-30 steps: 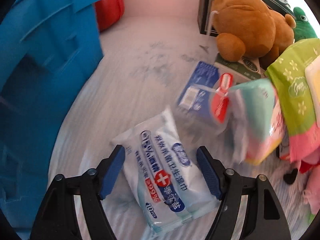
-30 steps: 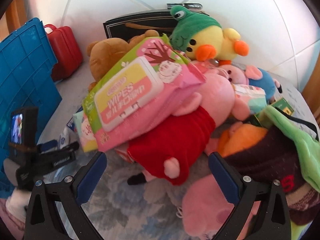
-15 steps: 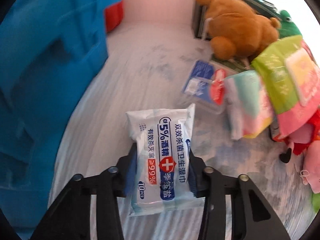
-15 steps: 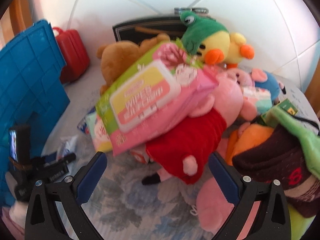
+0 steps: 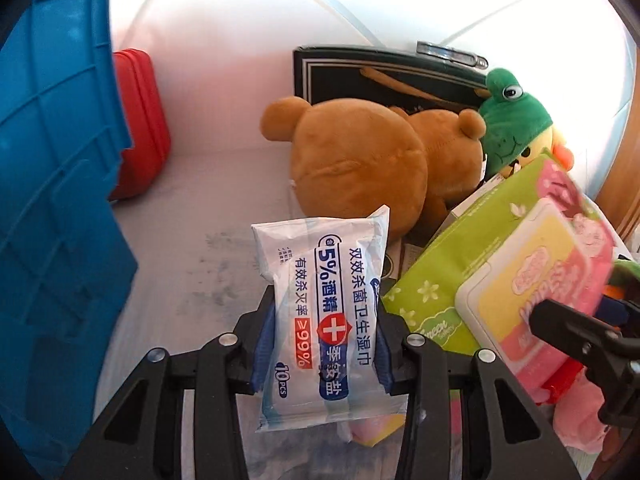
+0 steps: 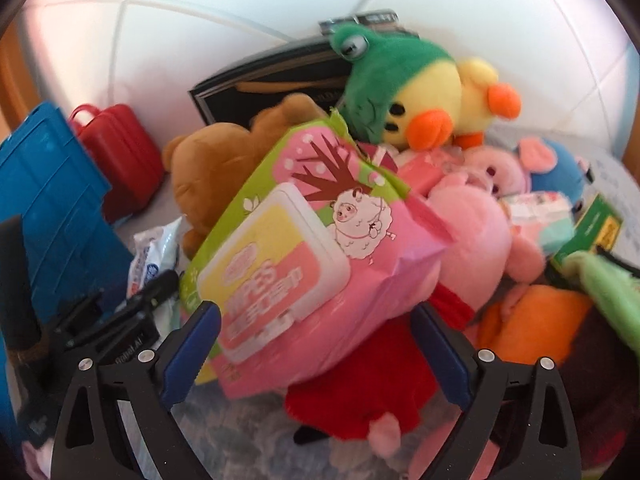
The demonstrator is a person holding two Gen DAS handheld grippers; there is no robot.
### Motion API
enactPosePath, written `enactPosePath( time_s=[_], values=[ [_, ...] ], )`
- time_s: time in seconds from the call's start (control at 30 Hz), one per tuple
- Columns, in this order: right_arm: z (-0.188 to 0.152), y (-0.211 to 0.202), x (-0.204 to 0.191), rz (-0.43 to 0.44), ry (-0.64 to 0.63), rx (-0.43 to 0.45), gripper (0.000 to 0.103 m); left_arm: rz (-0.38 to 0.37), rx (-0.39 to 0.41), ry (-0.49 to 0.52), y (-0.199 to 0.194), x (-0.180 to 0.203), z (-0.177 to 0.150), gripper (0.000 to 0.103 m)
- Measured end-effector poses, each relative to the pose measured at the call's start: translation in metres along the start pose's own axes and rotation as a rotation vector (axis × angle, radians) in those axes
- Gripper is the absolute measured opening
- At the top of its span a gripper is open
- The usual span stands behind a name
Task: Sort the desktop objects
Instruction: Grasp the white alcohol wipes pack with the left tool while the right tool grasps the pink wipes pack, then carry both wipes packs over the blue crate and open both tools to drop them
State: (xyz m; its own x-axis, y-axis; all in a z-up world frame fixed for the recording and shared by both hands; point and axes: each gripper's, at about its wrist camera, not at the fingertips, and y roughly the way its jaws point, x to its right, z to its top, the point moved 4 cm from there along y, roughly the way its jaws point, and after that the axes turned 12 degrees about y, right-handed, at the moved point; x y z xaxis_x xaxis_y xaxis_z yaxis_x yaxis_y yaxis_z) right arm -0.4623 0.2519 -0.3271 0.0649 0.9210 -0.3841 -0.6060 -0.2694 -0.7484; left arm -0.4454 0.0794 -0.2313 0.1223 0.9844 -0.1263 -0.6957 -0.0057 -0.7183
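My left gripper [image 5: 322, 344] is shut on a white and blue pack of alcohol wet wipes [image 5: 324, 304] and holds it lifted off the table. The same pack shows in the right wrist view [image 6: 154, 256], with the left gripper [image 6: 132, 316] below it. My right gripper [image 6: 316, 344] is open, with its fingers on either side of a large pink and green wipes pack [image 6: 304, 256] that leans on a pile of toys. That pack also shows in the left wrist view [image 5: 516, 276], with the right gripper's finger [image 5: 580, 336] in front of it.
A blue crate [image 5: 56, 216] stands at the left, a red case [image 5: 140, 124] behind it. A brown bear [image 5: 360, 164], a yellow duck in a green frog hat [image 6: 404, 96], a pink pig in red [image 6: 468, 236] and a black book [image 5: 384, 76] crowd the right.
My left gripper has lifted the wet wipes pack off the table and tilted up. My right gripper has moved forward around the big pink wipes pack.
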Motion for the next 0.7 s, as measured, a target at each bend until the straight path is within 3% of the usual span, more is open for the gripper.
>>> enactPosePath(
  time_s=[0.03,0.1,0.13,0.17,0.27,0.37,0.53,0.7],
  values=[
    [0.002,0.002,-0.001,0.005,-0.002,0.01,0.097,-0.008,-0.006,0.0,0.004,0.001,0.0,0.041],
    [0.005,0.002,-0.009,0.02,-0.028,0.043,0.074,-0.003,-0.018,0.003,0.024,0.009,0.001,0.041],
    [0.007,0.0,-0.014,0.053,-0.032,0.053,0.054,-0.005,-0.023,0.004,0.026,0.01,0.001,0.041],
    [0.009,-0.003,-0.02,0.106,-0.028,0.052,0.047,-0.005,-0.021,-0.001,0.026,0.01,0.0,0.041],
    [0.01,0.0,-0.031,0.119,-0.059,0.048,0.041,-0.007,-0.022,-0.014,0.025,0.009,-0.003,0.041],
    [0.004,0.013,-0.033,0.166,-0.039,-0.018,0.03,-0.013,-0.021,-0.018,0.025,0.012,-0.001,0.041],
    [0.002,-0.012,-0.046,0.17,-0.101,0.036,0.015,-0.004,0.013,-0.002,0.003,0.018,0.008,0.041],
    [0.009,-0.047,-0.054,0.161,-0.143,0.105,0.013,0.003,0.074,-0.004,-0.038,0.018,0.022,0.041]
  ],
)
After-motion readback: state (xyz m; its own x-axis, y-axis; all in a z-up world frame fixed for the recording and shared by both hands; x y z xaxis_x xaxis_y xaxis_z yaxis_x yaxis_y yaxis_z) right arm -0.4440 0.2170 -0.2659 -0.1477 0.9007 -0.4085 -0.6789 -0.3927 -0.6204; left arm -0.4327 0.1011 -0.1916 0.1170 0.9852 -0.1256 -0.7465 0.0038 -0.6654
